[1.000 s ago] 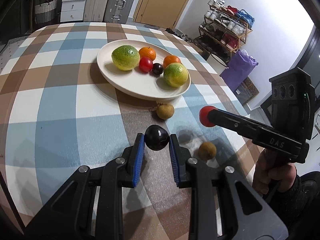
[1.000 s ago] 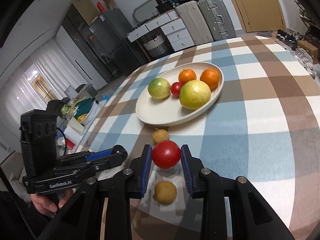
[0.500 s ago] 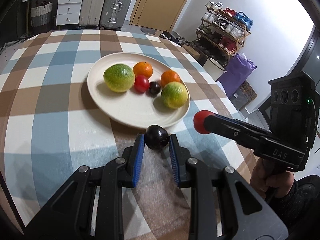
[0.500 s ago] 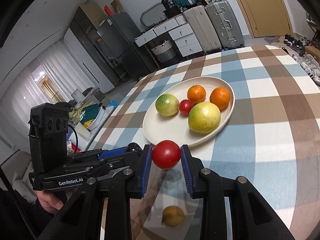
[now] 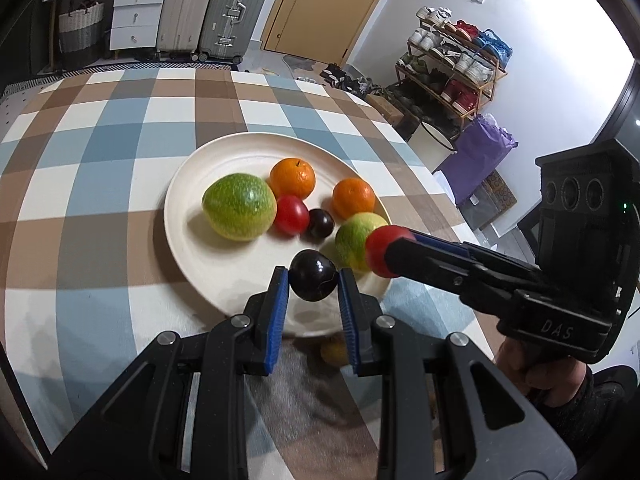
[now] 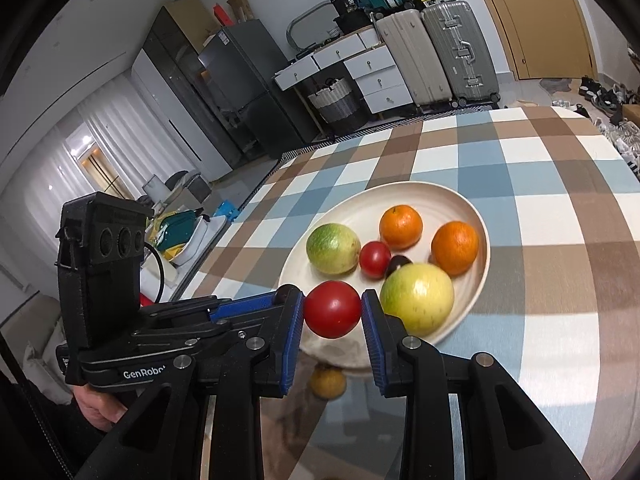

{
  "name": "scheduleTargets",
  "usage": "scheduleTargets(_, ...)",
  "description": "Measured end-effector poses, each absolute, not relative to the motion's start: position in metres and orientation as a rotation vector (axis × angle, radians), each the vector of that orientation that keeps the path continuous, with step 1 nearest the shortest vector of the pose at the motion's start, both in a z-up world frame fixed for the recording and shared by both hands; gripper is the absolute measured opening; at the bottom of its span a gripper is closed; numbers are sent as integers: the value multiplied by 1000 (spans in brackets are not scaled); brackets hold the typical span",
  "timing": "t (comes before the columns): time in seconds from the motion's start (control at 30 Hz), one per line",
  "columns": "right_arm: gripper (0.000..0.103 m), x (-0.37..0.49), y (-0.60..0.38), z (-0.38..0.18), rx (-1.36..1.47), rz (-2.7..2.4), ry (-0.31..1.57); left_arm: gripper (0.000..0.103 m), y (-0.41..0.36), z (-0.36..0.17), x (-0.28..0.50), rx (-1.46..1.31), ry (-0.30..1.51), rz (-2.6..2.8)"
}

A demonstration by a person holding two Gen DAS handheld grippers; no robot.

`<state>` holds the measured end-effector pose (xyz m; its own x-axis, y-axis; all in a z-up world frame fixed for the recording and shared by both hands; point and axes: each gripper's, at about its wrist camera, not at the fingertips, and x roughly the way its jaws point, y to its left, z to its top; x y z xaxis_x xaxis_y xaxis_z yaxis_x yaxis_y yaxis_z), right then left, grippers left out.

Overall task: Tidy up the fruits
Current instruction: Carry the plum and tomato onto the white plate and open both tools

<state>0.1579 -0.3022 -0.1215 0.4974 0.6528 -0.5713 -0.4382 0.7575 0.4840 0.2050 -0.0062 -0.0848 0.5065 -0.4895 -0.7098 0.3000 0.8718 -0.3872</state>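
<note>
Checked tablecloth (image 5: 100, 216), glossy dark plum (image 5: 313, 275), red tomato (image 6: 332, 314)

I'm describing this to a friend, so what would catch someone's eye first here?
Two grippers side by side, each clamping a small fruit over the near edge of the cream plate: the left gripper holds a dark plum, the right gripper a red tomato. Behind them, the plate already holds green and orange fruit on a checked tablecloth.
</note>
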Motion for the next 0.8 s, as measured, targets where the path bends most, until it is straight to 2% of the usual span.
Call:
scheduleTargets(0.67, 30, 192, -296, -127, 261, 639, 840, 22, -16, -99, 242, -216, 957, -487)
scheduleTargets(0.8, 34, 190, -297, -125, 263, 635, 829, 22, -17, -99, 241, -217, 959, -476)
